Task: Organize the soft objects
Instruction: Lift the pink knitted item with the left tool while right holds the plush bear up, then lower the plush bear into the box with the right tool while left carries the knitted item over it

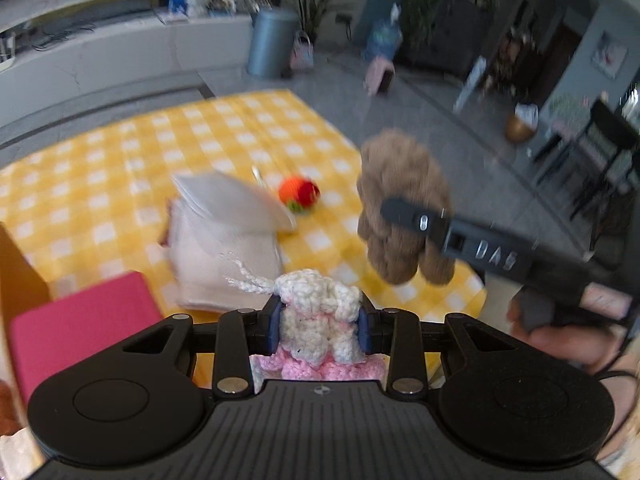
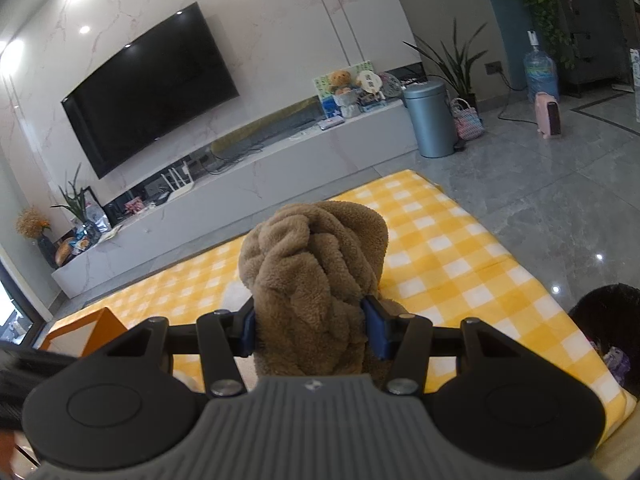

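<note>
Both grippers are loaded, so the sorting looks under way but far from done. At the bottom centre of the left wrist view the left gripper (image 1: 320,328) is clamped on a cream and pink crochet toy (image 1: 316,320), its blue pads pressing the toy's sides while a pink frill hangs below. In the right wrist view the right gripper (image 2: 312,330) is clamped on a brown plush (image 2: 316,280), which bulges up between the pads at frame centre; the same plush shows at centre right of the left view, held off the cloth. Left on the yellow check cloth (image 1: 120,152), at centre of the left view, are 1 orange ball (image 1: 298,193) and a pale folded cloth pile (image 1: 224,248) with a grey flap on top, both blurred. A pink box (image 1: 80,324) sits at lower left, and an orange box (image 2: 80,330) edge shows at lower left of the right view; whether either is the destination I cannot tell, and neither interior is visible. By my reading, 2 items are in hand and unplaced, and at least 2 more wait on the cloth.
</note>
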Motion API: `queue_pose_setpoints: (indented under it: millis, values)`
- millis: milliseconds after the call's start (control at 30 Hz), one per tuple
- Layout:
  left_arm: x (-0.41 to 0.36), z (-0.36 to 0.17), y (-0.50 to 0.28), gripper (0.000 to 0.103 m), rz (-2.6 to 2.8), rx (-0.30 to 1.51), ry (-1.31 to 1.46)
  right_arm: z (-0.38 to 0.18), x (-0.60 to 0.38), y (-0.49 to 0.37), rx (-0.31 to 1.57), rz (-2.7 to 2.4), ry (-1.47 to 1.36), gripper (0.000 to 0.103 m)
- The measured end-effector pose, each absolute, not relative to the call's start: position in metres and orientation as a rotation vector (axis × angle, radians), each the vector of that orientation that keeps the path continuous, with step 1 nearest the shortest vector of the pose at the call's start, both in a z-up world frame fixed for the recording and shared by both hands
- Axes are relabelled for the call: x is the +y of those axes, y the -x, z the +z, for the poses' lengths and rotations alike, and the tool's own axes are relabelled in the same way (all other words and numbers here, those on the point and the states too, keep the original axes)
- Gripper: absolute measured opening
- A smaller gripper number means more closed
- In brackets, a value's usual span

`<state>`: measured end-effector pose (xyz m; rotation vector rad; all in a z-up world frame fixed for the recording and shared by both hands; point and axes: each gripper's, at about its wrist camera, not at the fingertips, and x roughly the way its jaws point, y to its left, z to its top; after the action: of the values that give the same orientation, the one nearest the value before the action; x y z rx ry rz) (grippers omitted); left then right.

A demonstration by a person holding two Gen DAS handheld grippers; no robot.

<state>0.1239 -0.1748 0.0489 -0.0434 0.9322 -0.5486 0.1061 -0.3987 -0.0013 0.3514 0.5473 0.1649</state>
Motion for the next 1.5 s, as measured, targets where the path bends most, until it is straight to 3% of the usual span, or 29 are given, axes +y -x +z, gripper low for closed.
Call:
queue_pose_setpoints:
  millis: [533,967,1500]
  values:
    - [-0.007,0.119,-0.072,0.04,-0.334,0.645,0.256,0.044,-0.334,-0.087,0.449,0.37,-0.25,0.052]
    - [0.085,0.082,-0.059,0.041,-0.262,0.572,0.453,0.095,-0.209,-0.044,0.368,0.607,0.048,0.052]
    - [0.146,0.063,-0.031,0.041,-0.154,0.528,0.487,0.058,-0.027,-0.126,0.533,0.688,0.552,0.052]
